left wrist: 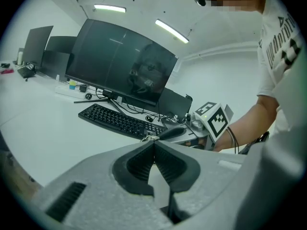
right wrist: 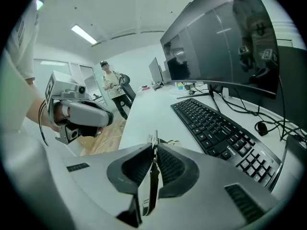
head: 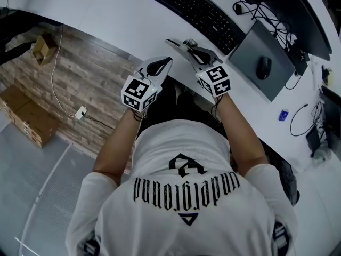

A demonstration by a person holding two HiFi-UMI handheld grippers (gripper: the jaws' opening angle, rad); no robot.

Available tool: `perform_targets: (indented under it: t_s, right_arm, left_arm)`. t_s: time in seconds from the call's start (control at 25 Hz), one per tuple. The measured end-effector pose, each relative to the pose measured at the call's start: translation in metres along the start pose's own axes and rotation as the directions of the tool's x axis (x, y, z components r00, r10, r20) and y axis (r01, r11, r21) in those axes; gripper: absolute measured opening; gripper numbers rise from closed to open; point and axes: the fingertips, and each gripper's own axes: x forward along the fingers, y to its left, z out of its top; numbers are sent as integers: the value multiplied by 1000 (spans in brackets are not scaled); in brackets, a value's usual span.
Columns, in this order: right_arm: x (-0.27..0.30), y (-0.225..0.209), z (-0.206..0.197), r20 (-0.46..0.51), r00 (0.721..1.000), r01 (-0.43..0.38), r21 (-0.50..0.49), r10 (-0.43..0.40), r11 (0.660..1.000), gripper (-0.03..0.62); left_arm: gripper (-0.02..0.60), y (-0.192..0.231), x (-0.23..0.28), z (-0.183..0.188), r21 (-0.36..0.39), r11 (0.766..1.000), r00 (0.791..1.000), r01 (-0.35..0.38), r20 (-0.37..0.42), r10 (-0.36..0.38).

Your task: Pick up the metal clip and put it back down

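**Between right jaws: metal clip point(right wrist: 152, 176) pinched**

Sits edge-on in the pads point(right wrist: 169, 166) of the right gripper point(right wrist: 154, 146), thin tip poking out past the jaw ends, over the white desk point(right wrist: 144, 114). Ahead and right of those jaws, black keyboard point(right wrist: 216, 128). Left gripper point(left wrist: 154, 141) alongside: jaws pressed together, nothing between them.

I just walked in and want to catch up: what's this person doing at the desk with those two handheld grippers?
A person at a white desk holds a gripper in each hand. The right gripper is shut on the thin metal clip, pinched edge-on between its pads, near the desk's front edge in front of the keyboard. The left gripper is shut and empty, held beside it. The clip is gripped and has not yet been put back down.
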Motion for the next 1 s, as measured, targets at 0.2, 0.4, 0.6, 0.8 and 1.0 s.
perform_targets:
  t_s: [0.2,0.4,0.6,0.8,1.0]
  right_arm:
    - [-26,10,11,32,999,-2,-43,3,999,40]
    - [-65,21,23,73,997,2,-86,4,996,40]
    - [-111,29,37,124,992,12,-129,4,992,40]
    - [-162,40,51,184,983,21,-163,9,986,40]
    - [-210,51,65,242,970,38,-202,12,979,40]
  left_arm:
    - [12,-21,-10,4,7,1000,999,-18,27,18]
    - [12,-49,-21,12,29,999,998,-29,54,27]
    - [12,-77,-31,28,59,997,995,-48,90,43]
    - [12,-110,-48,44,86,993,988,-81,136,68]
    - [12,-135,-69,55,103,985,976,-138,185,117]
